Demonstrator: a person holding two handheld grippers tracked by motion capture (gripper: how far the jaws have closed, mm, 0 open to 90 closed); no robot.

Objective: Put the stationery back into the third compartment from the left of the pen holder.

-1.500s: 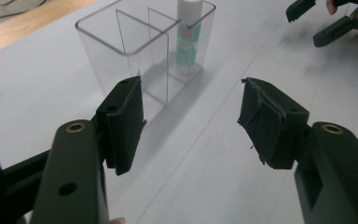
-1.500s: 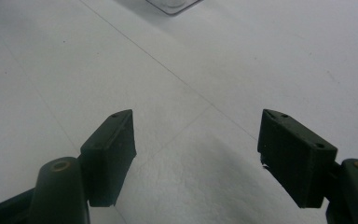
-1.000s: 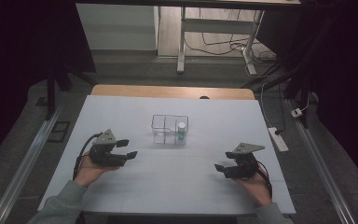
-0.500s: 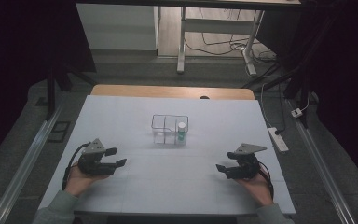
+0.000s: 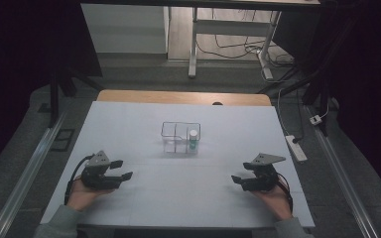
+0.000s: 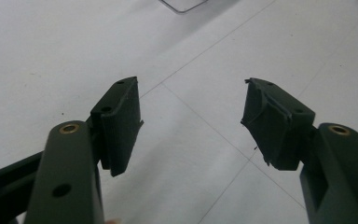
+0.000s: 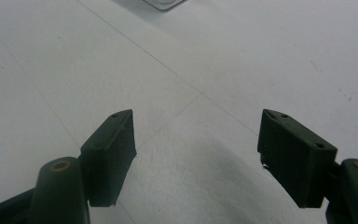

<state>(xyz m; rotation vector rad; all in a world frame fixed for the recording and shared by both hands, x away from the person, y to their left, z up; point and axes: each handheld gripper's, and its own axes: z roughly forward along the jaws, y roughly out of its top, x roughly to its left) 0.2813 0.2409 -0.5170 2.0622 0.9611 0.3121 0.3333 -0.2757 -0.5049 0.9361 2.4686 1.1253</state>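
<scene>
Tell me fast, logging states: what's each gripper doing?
Left gripper: open, holding nothing.
Right gripper: open, holding nothing.

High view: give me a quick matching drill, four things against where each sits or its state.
Things:
1. left gripper
2. right gripper
3. small bottle
4. clear box

Places or states:
A. middle of the white table
B. upright in the box's right compartment
C. open, near right corner
D. open, near left corner

Pairs: 1-D, 2-C, 3-B, 4-A
</scene>
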